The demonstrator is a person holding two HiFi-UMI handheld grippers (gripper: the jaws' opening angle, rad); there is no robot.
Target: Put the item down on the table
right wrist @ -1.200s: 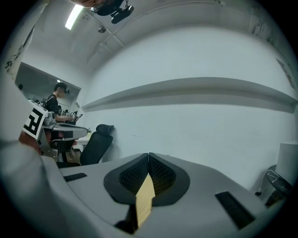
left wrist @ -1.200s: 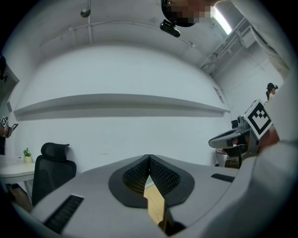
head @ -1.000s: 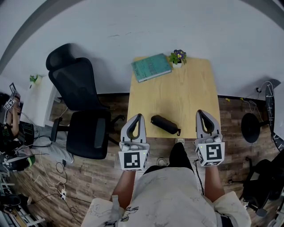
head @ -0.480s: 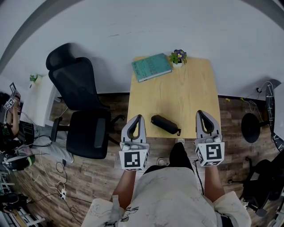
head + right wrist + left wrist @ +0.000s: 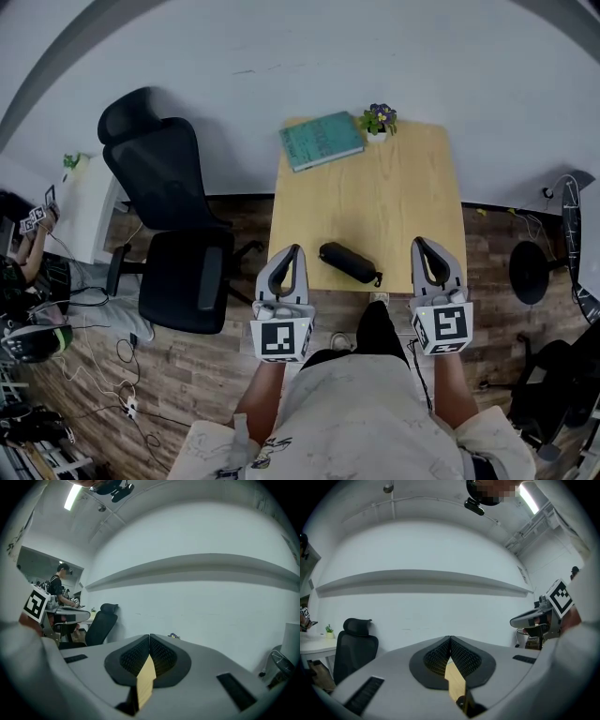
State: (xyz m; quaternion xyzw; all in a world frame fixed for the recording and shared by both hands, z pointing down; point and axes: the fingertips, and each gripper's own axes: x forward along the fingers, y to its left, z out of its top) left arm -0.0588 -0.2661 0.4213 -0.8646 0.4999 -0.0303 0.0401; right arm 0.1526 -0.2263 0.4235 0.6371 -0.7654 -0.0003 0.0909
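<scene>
Left gripper point(image 5: 292, 251): jaws closed tip to tip, empty, at the table's near left edge.
Right gripper point(image 5: 422, 244): jaws pressed together, empty, at the near right edge.
Black case point(image 5: 349, 263): lying on the table point(image 5: 375, 187), near edge, between the grippers, touching neither.
Far side: teal book point(image 5: 321, 141), potted plant point(image 5: 378, 120).
Left of table: office chair point(image 5: 173, 225).

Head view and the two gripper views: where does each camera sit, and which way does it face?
Head view: on the person's head, looking steeply down at the table and pouch; shows both arms, left gripper and right gripper.
Left gripper view: on that gripper, facing the white wall; shows its shut jaws.
Right gripper view: on that gripper, facing the same wall; shows its shut jaws.
Shared: both gripper views catch the black chair and the other gripper.
</scene>
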